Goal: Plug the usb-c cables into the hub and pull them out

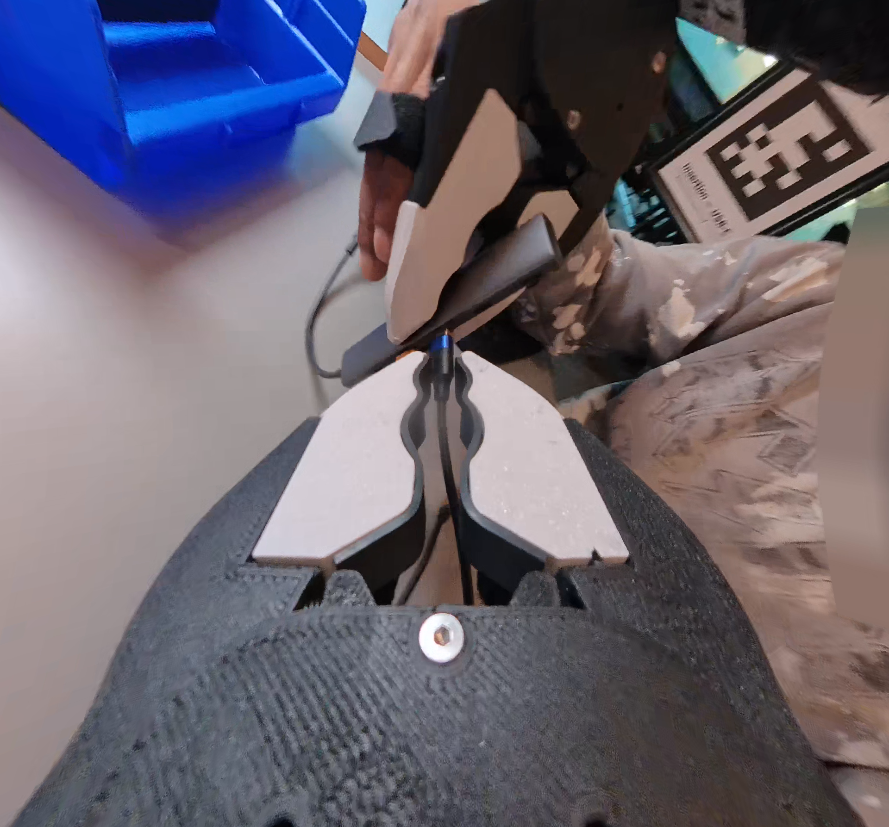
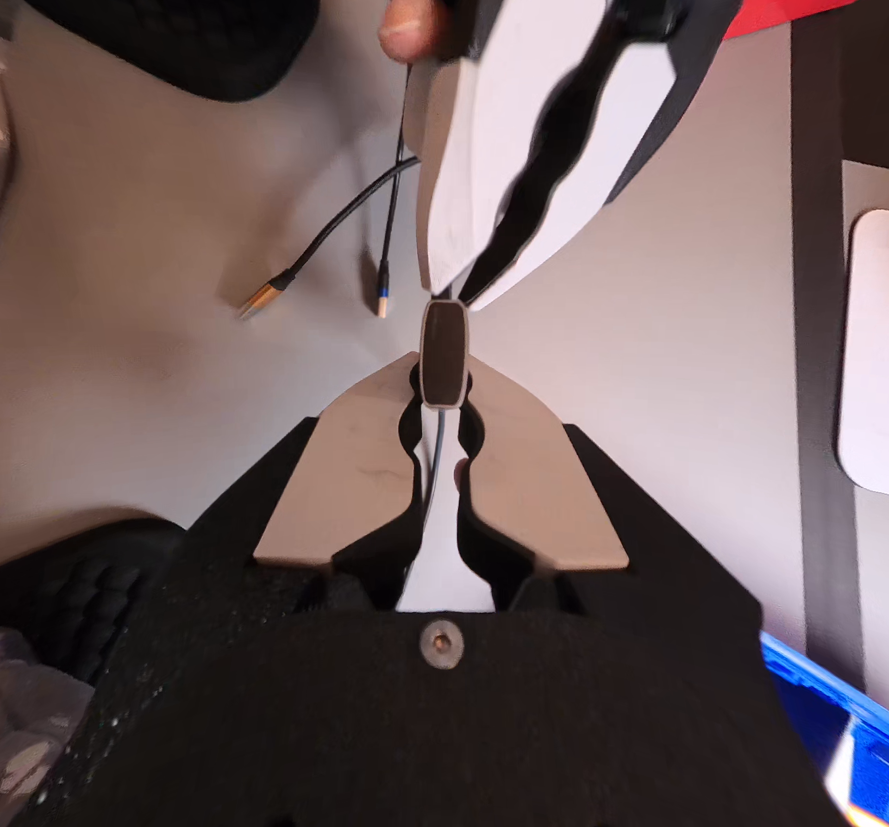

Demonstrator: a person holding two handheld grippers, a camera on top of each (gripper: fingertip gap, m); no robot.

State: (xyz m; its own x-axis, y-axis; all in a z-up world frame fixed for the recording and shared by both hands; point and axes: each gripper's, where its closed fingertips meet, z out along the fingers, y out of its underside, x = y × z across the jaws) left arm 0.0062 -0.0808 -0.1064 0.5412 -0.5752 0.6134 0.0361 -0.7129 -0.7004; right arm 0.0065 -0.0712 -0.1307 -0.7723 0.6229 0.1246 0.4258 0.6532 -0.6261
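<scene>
My left gripper (image 1: 442, 357) is shut on a black cable's blue-ringed USB-C plug (image 1: 440, 354). The plug's tip meets the edge of the grey hub (image 1: 510, 265); I cannot tell how deep it sits. My right gripper (image 2: 442, 366) is shut on the hub (image 2: 443, 337), holding it above the table, and it also shows in the left wrist view (image 1: 433, 318). The left gripper (image 2: 450, 296) comes down onto the hub's far end. The hub's own grey cable (image 2: 435, 457) runs back between my right fingers.
A gold-tipped cable plug (image 2: 262, 304) and another blue-ringed plug (image 2: 382, 299) lie on the pale table. A blue bin (image 1: 168, 73) stands at the far left. A framed marker card (image 1: 779, 150) and the person's patterned sleeve (image 1: 673, 304) are on the right.
</scene>
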